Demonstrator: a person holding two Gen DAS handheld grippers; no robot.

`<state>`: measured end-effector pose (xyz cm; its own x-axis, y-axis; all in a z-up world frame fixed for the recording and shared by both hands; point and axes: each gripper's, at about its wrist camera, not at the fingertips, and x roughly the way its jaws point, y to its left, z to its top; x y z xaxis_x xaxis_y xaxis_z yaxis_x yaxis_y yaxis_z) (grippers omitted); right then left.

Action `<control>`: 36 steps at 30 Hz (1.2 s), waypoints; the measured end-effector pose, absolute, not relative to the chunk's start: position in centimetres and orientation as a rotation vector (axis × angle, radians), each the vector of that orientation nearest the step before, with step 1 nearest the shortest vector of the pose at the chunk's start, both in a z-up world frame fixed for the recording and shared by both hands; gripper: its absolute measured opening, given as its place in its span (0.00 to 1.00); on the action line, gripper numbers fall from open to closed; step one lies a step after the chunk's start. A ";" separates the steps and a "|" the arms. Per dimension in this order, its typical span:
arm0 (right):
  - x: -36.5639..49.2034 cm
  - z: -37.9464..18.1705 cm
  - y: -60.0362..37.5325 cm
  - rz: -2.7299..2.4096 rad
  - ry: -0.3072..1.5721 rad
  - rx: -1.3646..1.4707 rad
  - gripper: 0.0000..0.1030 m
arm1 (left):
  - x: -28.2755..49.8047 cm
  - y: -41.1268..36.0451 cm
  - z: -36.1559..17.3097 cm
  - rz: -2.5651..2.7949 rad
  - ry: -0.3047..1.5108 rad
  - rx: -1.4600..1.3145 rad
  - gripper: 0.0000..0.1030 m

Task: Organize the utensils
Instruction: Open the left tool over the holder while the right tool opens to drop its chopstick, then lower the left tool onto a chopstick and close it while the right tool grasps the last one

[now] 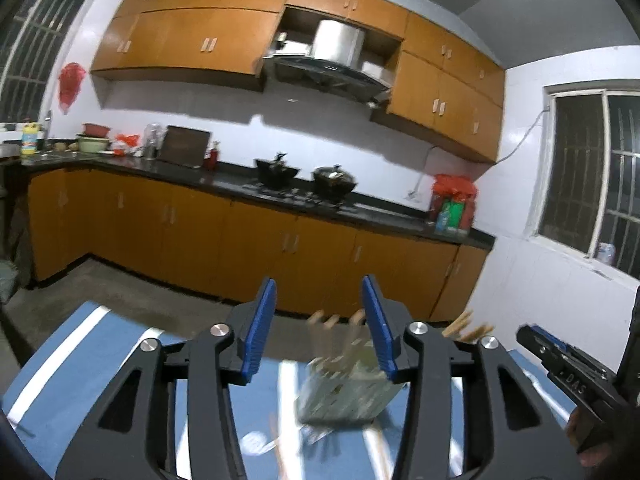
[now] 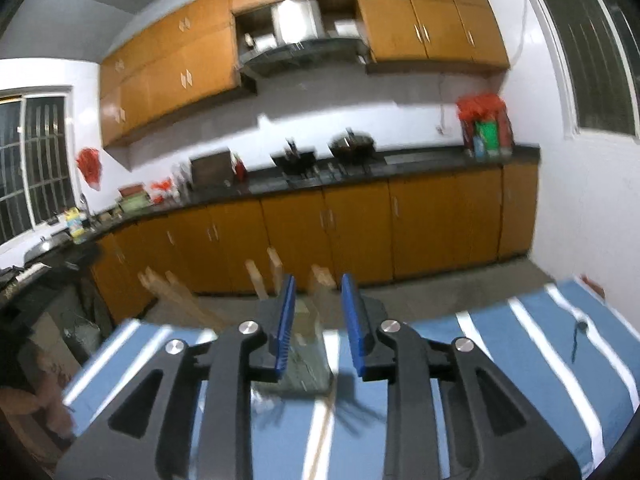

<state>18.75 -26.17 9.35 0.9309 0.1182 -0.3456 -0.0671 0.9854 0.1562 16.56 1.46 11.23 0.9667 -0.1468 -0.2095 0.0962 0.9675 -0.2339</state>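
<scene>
A clear utensil holder (image 1: 344,388) with wooden chopsticks (image 1: 332,320) standing in it sits on the blue striped tablecloth (image 1: 100,360); it is blurred. My left gripper (image 1: 320,286) is open, with the holder just beyond its blue pads and nothing pressed between them. A second bunch of wooden sticks (image 1: 468,326) pokes up to the right, near my right gripper (image 1: 532,338) at the frame's edge. In the right wrist view my right gripper (image 2: 318,280) is open, and the holder (image 2: 308,356) stands beyond its pads. Blurred dark utensils (image 2: 352,412) and a wooden stick (image 2: 320,440) lie on the cloth.
The table's far edge (image 2: 440,316) drops to a grey concrete floor (image 1: 140,292). Orange base cabinets (image 1: 240,240) carry a black counter with two woks (image 1: 304,178) and a red bag (image 1: 454,192). A small dark object (image 2: 578,332) lies on the cloth at right.
</scene>
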 end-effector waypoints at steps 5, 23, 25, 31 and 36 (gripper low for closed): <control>19.5 1.3 -26.3 0.082 0.612 0.150 0.25 | 16.2 2.8 6.5 -0.056 0.376 -0.194 0.46; 18.7 -9.6 -22.1 0.088 0.902 0.061 0.08 | 15.7 -1.5 -7.1 -0.139 0.840 -0.126 0.43; 18.8 -9.7 -22.9 0.064 0.900 0.076 0.08 | 15.7 -1.9 -7.7 -0.147 0.855 -0.120 0.42; 19.1 -9.8 -24.3 0.030 0.896 0.093 0.08 | 16.2 -2.8 -8.5 -0.144 0.887 -0.106 0.41; 19.2 -9.8 -24.5 0.032 0.893 0.094 0.08 | 16.6 -3.3 -8.8 -0.119 0.891 -0.079 0.38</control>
